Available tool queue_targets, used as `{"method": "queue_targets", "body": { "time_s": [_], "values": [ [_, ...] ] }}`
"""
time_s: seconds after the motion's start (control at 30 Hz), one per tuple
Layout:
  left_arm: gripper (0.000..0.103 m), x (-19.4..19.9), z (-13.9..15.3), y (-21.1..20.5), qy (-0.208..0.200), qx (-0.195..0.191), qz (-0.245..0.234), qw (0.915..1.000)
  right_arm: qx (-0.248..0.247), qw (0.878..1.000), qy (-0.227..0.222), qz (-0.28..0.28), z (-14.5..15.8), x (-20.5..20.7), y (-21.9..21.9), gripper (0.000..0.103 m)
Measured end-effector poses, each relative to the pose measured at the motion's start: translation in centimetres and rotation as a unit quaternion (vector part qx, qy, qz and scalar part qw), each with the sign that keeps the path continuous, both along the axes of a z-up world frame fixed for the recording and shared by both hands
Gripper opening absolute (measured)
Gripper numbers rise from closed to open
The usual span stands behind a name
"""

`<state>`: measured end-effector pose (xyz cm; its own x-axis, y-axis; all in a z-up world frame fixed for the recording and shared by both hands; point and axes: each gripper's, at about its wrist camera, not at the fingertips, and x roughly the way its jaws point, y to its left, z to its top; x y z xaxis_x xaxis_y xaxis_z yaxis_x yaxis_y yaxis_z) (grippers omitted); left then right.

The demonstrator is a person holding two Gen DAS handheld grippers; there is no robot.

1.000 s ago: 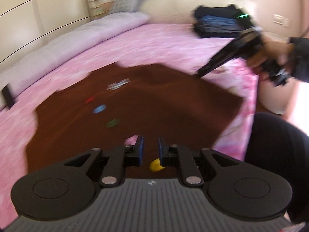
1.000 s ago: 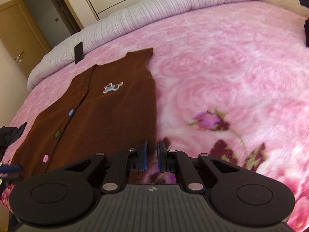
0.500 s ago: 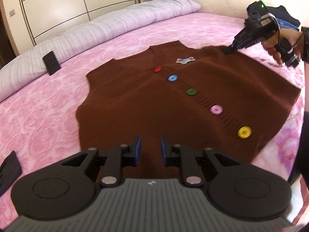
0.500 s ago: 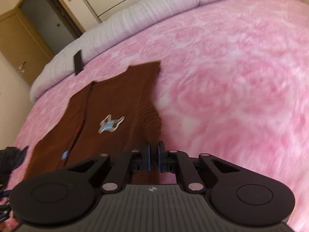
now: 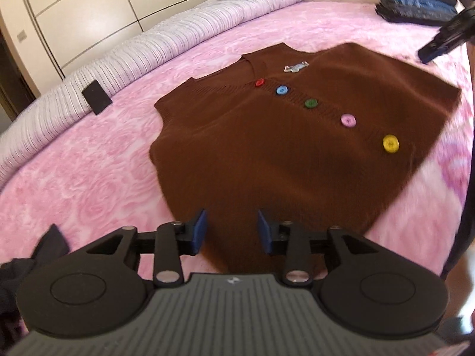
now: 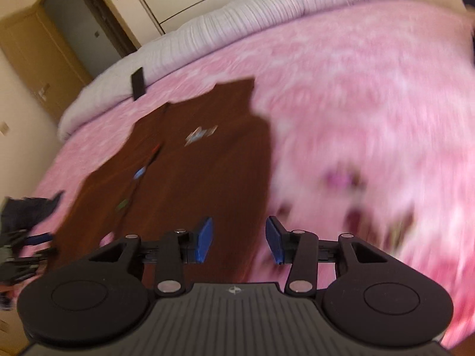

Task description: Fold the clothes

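A brown knitted vest (image 5: 291,136) lies flat on the pink bedspread (image 5: 89,172), with a row of coloured buttons (image 5: 348,120) down its front and a small silver brooch (image 5: 295,67) near the neck. My left gripper (image 5: 231,227) is open and empty, just above the vest's near hem corner. My right gripper (image 6: 239,238) is open and empty over the vest's (image 6: 190,172) other hem side; that view is blurred. The right gripper also shows in the left wrist view (image 5: 445,40) at the far right.
A stack of folded dark clothes (image 5: 415,3) sits at the far end of the bed. A black flat object (image 5: 96,101) lies on the grey quilt (image 5: 148,50) along the bed's side. Dark clothing (image 5: 44,252) lies at the near left. A doorway (image 6: 89,26) is behind.
Both grippers have opened and let go of the vest, which now lies flat. The right gripper has pulled back from the vest's shoulder toward the hem side.
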<state>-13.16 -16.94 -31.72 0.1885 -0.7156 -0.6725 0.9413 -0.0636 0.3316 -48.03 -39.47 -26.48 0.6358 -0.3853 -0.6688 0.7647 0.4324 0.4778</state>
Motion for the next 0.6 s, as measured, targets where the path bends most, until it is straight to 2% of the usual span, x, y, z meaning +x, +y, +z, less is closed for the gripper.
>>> {"method": "queue_targets", "body": {
  "time_s": [0.2,0.27,0.33,0.37,0.4,0.43,0.6],
  "values": [
    [0.041,-1.1,-0.2,3.2,-0.054,0.000,-0.040,0.9977,0.058,0.998,-0.025,-0.013,-2.5,0.1,4.9,0.044],
    [0.042,-1.4,-0.3,4.0,-0.071,0.001,-0.058,0.9958,0.071,0.996,-0.044,-0.027,-2.7,-0.3,4.8,0.037],
    [0.042,-1.9,-0.6,4.6,-0.089,0.007,-0.081,0.9927,0.077,0.995,-0.048,-0.033,-2.6,-0.6,4.6,0.023],
    [0.042,-2.1,-0.8,4.8,-0.099,0.010,-0.093,0.9907,0.077,0.995,-0.045,-0.035,-2.5,-0.8,4.5,0.019],
    [0.042,-2.4,-1.1,5.1,-0.111,0.015,-0.106,0.9881,0.075,0.996,-0.043,-0.036,-2.3,-1.0,4.5,0.013],
    [0.042,-2.8,-1.5,5.3,-0.128,0.022,-0.121,0.9841,0.072,0.996,-0.040,-0.037,-2.1,-1.1,4.4,0.011],
    [0.041,-4.4,-3.8,5.1,-0.227,0.049,-0.183,0.9552,0.043,0.999,-0.003,-0.025,-1.2,-1.2,4.9,0.009]
  ]
}}
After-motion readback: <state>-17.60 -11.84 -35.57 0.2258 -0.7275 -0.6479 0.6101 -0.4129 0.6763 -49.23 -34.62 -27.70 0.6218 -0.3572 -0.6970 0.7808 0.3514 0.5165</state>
